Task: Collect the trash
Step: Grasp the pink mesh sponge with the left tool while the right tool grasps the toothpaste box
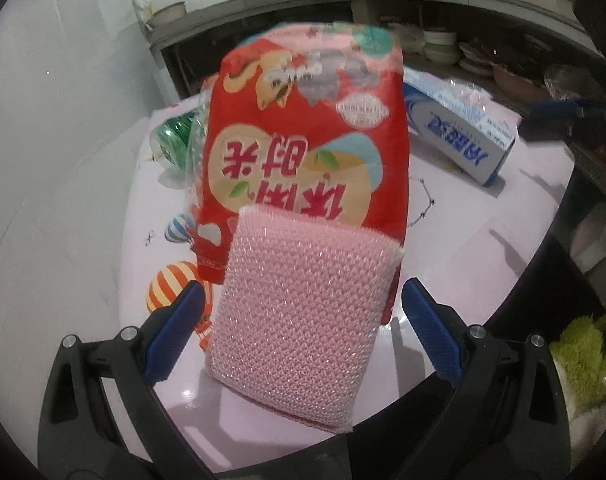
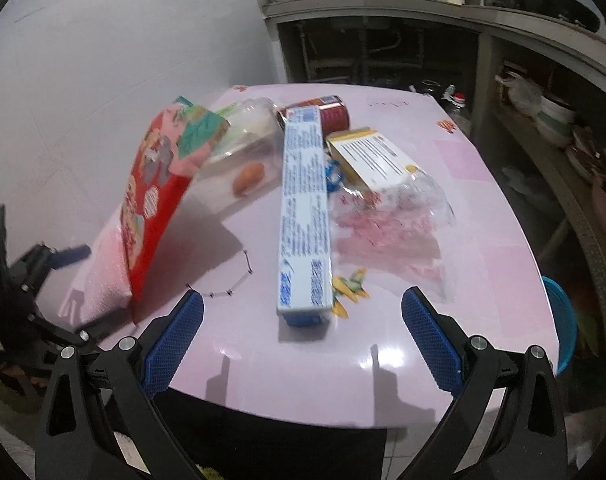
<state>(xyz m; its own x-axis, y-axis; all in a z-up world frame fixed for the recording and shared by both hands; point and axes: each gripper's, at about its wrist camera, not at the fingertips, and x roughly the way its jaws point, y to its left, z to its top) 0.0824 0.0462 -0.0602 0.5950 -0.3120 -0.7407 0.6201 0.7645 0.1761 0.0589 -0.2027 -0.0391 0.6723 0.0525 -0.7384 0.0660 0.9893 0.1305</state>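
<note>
You are holding the left gripper (image 1: 303,332) with jaws spread around the soft, light pink sponge (image 1: 303,320) leaning against the red snack bag (image 1: 303,140) on the worktop (image 1: 483,248), so pinching its springy sides should work.

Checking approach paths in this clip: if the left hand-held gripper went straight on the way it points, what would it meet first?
The left hand-held gripper, open, would most likely meet the pink scrubbing sponge first; it already sits between the fingers. The red snack bag stands tilted right behind it. Exact depth is unclear.
</note>
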